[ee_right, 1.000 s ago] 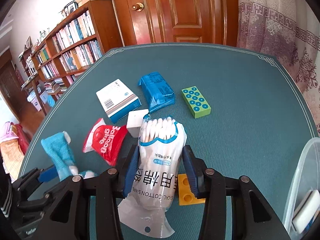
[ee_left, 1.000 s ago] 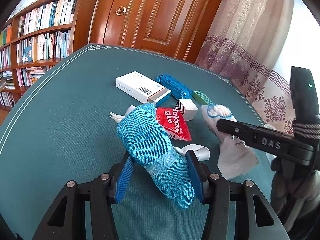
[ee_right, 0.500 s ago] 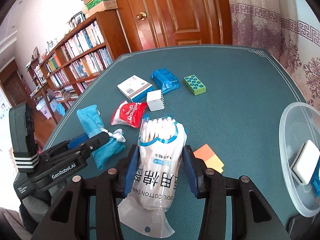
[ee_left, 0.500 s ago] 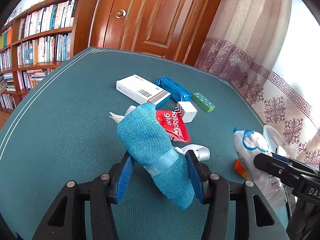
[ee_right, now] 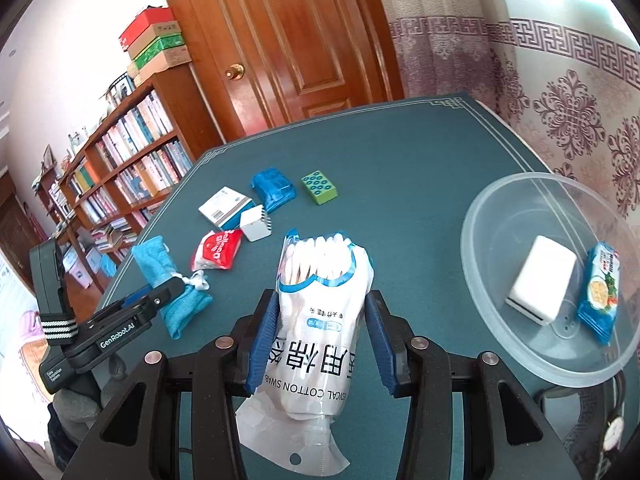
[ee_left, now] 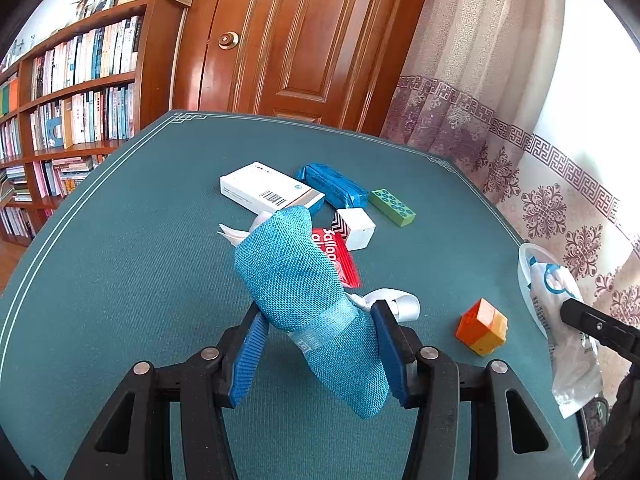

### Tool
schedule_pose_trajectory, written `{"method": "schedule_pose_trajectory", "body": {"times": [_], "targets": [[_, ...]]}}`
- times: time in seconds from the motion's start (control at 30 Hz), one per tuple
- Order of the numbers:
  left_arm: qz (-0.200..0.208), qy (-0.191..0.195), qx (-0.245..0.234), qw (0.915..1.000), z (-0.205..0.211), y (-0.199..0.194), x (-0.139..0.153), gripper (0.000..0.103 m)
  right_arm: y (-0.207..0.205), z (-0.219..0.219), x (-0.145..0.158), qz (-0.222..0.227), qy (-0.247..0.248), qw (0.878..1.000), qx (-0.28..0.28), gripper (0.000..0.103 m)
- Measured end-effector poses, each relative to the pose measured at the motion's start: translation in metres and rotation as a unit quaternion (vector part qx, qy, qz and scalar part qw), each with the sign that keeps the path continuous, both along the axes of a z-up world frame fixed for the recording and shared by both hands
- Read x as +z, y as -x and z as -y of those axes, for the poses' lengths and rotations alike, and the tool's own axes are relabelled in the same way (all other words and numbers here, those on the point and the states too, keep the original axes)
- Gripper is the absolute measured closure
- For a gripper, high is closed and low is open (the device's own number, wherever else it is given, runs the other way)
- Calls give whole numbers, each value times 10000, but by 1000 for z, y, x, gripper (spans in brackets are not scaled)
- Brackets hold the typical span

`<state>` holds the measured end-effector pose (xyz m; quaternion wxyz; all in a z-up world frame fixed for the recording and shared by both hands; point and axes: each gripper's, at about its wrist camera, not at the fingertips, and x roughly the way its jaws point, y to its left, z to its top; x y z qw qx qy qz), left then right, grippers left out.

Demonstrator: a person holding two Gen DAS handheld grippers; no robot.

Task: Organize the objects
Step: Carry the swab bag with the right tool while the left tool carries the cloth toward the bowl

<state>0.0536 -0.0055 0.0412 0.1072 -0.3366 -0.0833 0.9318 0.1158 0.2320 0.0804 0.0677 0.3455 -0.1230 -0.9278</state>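
My left gripper [ee_left: 318, 322] is shut on a blue mesh pouch [ee_left: 296, 276] with a white ribbon, held above the green table; it also shows in the right wrist view [ee_right: 160, 270]. My right gripper [ee_right: 320, 316] is shut on a bag of cotton swabs [ee_right: 320, 292], held just left of a clear plastic bowl [ee_right: 500, 216]. The bowl holds a white box [ee_right: 540, 280] and a blue snack packet [ee_right: 600, 288]. The bag also shows in the left wrist view [ee_left: 556, 312] at the right edge.
On the table lie a white box [ee_left: 268, 192], a blue packet [ee_left: 334, 184], a green block [ee_left: 392, 206], a small white cube [ee_left: 356, 226], a red glue bag [ee_left: 340, 260] and an orange-yellow block [ee_left: 482, 330]. A bookshelf [ee_left: 68, 100] stands left, a door [ee_left: 292, 40] behind.
My right gripper has carried the cotton swab bag to the right, and the bowl has come fully into its view. My left gripper has held still with the pouch.
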Motion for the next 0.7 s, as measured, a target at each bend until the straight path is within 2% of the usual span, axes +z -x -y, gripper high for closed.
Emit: {"method": "schedule_pose_trajectory", "body": {"times": [0.37,0.7], "targets": [[-21,68,-522,9986,-39,-5,18,47,-17,-84,20,-306,40,9943,-1019,57],[-61,178,-1114,9936,-94,-1,32,47,-17,-159,21,-342,-69,9826,-1823,57]]}}
